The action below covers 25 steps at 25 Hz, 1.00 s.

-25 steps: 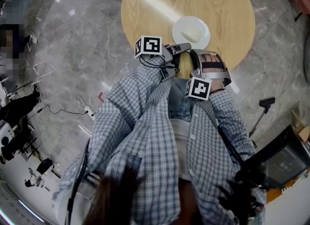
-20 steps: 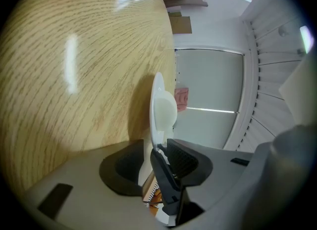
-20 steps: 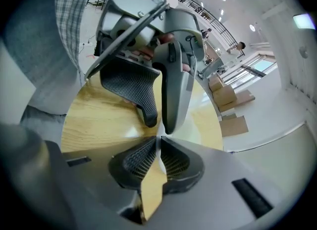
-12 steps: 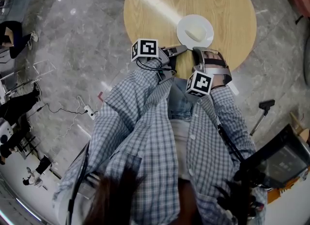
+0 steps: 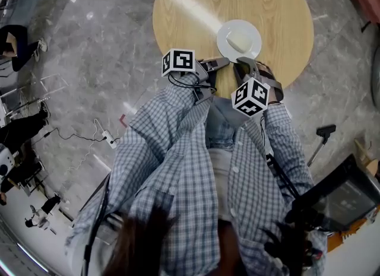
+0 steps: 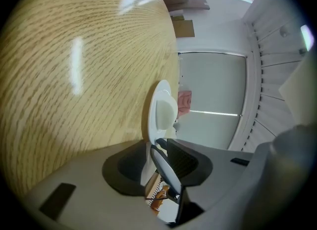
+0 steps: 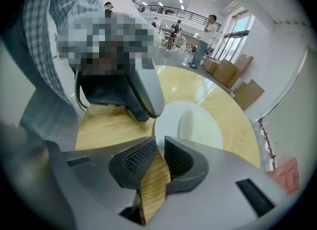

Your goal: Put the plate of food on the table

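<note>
The plate (image 5: 254,31) of pale food (image 5: 237,41) sits flat on the round wooden table (image 5: 190,8), just toward 6 o'clock from its centre. The left gripper (image 5: 222,61) pinches the plate's rim at 7 o'clock. The right gripper (image 5: 244,63) hangs just off the 6 o'clock rim, its jaws a narrow slit apart and holding nothing.

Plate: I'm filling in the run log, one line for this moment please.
plate on table; left gripper shut on rim; right gripper open, empty
</note>
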{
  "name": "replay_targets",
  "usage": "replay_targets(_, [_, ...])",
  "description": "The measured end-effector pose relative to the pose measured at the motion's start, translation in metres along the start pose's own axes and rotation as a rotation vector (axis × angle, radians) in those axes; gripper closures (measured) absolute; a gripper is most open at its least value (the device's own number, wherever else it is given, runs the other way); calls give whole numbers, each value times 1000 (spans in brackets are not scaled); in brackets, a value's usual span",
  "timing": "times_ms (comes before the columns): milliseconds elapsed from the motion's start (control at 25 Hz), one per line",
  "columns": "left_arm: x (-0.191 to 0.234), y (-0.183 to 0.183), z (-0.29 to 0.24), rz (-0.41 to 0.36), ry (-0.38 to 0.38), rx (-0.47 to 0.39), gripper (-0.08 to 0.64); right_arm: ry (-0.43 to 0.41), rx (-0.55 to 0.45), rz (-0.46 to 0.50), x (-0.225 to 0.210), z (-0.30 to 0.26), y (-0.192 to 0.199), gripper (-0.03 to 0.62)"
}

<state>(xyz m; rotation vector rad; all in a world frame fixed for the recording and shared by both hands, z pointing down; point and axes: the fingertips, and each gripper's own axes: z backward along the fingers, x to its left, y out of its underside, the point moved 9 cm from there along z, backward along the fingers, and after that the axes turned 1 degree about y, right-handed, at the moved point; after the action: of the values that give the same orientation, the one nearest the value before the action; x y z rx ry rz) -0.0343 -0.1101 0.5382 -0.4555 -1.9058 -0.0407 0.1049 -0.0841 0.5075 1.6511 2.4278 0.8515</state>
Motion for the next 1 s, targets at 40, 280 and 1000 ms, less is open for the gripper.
replay_targets(40, [0,1,-1,-6,-4,5,425,-7,-16,-44,-1,1,1,552])
replay_targets(280, [-8,-1,-2,-62,17,-6,428,-25,-149,-353,-15,18,5,552])
replay_targets(1000, [-65,14,21,-452,9,-118,552,40,-366,-760,-34,72,10,584])
